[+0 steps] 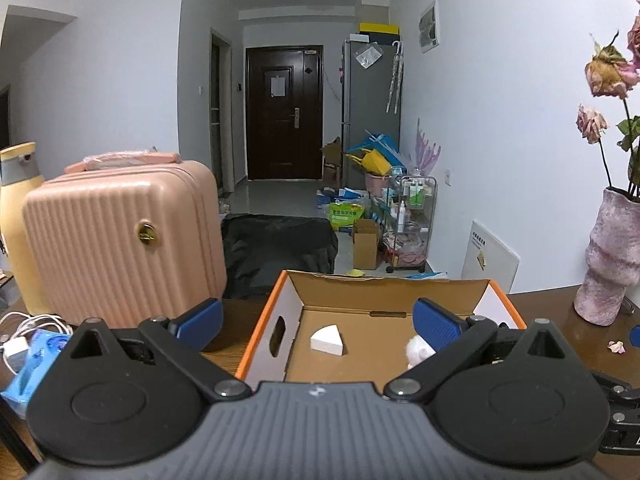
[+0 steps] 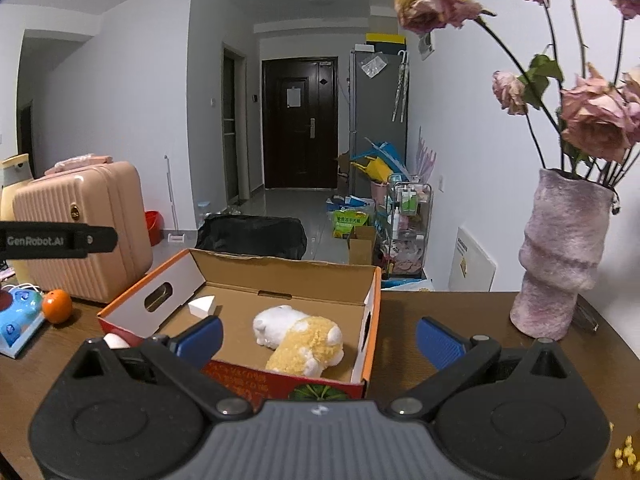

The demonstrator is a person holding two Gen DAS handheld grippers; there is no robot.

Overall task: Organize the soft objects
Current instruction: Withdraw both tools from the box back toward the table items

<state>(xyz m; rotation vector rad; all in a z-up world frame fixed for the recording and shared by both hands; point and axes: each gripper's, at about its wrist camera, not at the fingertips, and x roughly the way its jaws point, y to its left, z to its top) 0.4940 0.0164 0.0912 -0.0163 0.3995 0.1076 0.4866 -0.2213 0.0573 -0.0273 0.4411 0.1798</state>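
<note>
An open cardboard box (image 2: 280, 276) with an orange rim stands on the dark wooden table. Inside it lie a white and yellow plush toy (image 2: 300, 338) and a white wedge-shaped sponge (image 2: 203, 305). In the left wrist view the same box (image 1: 384, 292) shows the sponge (image 1: 328, 340) and a bit of the plush (image 1: 418, 350) behind the right finger. My left gripper (image 1: 318, 320) hangs open above the box's near side, holding nothing. My right gripper (image 2: 318, 338) is open over the box's front right corner, empty. A white rounded object (image 2: 116, 341) peeks out behind its left finger.
A pink suitcase (image 1: 120, 240) stands left of the box. A pink vase (image 2: 560, 256) with dried roses stands on the right. An orange ball (image 2: 57, 306) and a blue toy (image 2: 18, 316) lie at the left, with white cables (image 1: 28, 328). Yellow crumbs (image 2: 624, 454) lie bottom right.
</note>
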